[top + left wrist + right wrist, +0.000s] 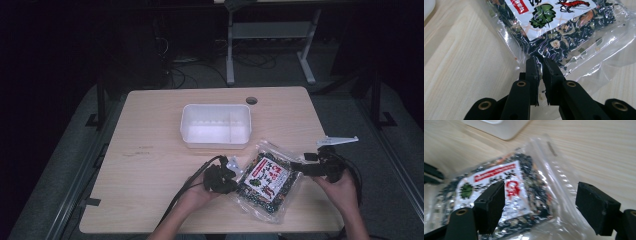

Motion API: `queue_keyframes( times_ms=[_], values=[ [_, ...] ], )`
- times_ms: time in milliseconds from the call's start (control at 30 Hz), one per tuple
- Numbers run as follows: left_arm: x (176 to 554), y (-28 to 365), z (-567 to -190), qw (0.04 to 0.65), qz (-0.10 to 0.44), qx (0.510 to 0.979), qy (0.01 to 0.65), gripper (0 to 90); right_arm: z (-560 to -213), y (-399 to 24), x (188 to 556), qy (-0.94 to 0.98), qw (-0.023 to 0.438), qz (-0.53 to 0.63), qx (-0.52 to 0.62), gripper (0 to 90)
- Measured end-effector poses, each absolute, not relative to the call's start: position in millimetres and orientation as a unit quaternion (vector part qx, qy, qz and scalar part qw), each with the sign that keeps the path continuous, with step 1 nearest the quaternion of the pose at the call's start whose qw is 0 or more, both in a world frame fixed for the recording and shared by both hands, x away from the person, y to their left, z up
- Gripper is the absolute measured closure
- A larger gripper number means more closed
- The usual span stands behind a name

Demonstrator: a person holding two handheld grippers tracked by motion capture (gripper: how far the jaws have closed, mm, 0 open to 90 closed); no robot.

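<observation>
On the pale wooden table, with its fine straight grain, one left gripper of matte black plastic lies in the person's left hand, a black cable trailing from it toward the table's near edge. In the left gripper view its two flat black pads are pinched almost together on the clear, crinkled edge of the bag, with the film caught between them.

That bag is the single pouch here: glossy transparent plastic, roughly rectangular, wrinkled and full of small dark dried flakes with specks of green and orange. A white label with red and black print, a green leaf and a red shrimp drawing covers its middle. It lies on the table's near right part, tilted, between the two grippers and just in front of one white plastic tub, a smooth rounded rectangle that stands open.

To the right, the right gripper, also black, sits in the right hand. In the right gripper view its two blocky jaws stand wide apart, straddling the bag's sealed clear end without pressing it.
</observation>
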State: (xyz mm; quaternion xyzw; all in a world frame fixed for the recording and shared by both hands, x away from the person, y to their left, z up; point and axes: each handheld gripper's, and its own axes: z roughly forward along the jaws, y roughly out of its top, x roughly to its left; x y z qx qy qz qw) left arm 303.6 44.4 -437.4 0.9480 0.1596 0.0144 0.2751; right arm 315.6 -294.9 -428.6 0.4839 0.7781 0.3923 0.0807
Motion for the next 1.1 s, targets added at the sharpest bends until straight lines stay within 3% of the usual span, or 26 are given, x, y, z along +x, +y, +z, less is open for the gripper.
queue_keyframes(
  times_ms=[633,767,867,933,1000,1033,1067,1100],
  values=[
    [303.8,45.3,-439.1,0.281,0.014,0.946,0.159,83.1,-455.0,-342.3,317.3,0.724,0.056,0.373,0.577,25.7],
    [304.1,46.1,-440.0,0.288,0.012,0.943,0.164,83.2,-456.6,-338.3,318.3,0.732,0.044,0.373,0.569,32.6],
    [303.7,46.2,-440.0,0.287,0.014,0.944,0.164,83.1,-459.6,-331.7,321.6,0.744,0.027,0.367,0.558,42.6],
    [303.7,46.2,-440.0,0.287,0.013,0.944,0.164,83.1,-460.0,-330.7,321.9,0.745,0.026,0.366,0.557,43.6],
    [304.1,46.5,-440.2,0.289,0.011,0.943,0.164,83.1,-459.1,-329.6,321.4,0.744,0.027,0.368,0.557,53.0],
    [304.5,46.9,-440.0,0.287,0.011,0.944,0.163,83.1,-459.1,-329.6,321.4,0.744,0.027,0.368,0.557,53.0],
    [304.7,47.3,-440.5,0.289,0.01,0.943,0.164,83.1,-456.7,-331.2,319.3,0.741,0.039,0.372,0.558,61.4],
    [304.7,47.3,-440.5,0.289,0.01,0.943,0.164,83.1,-456.7,-331.2,319.3,0.741,0.039,0.372,0.558,61.4]
  ],
)
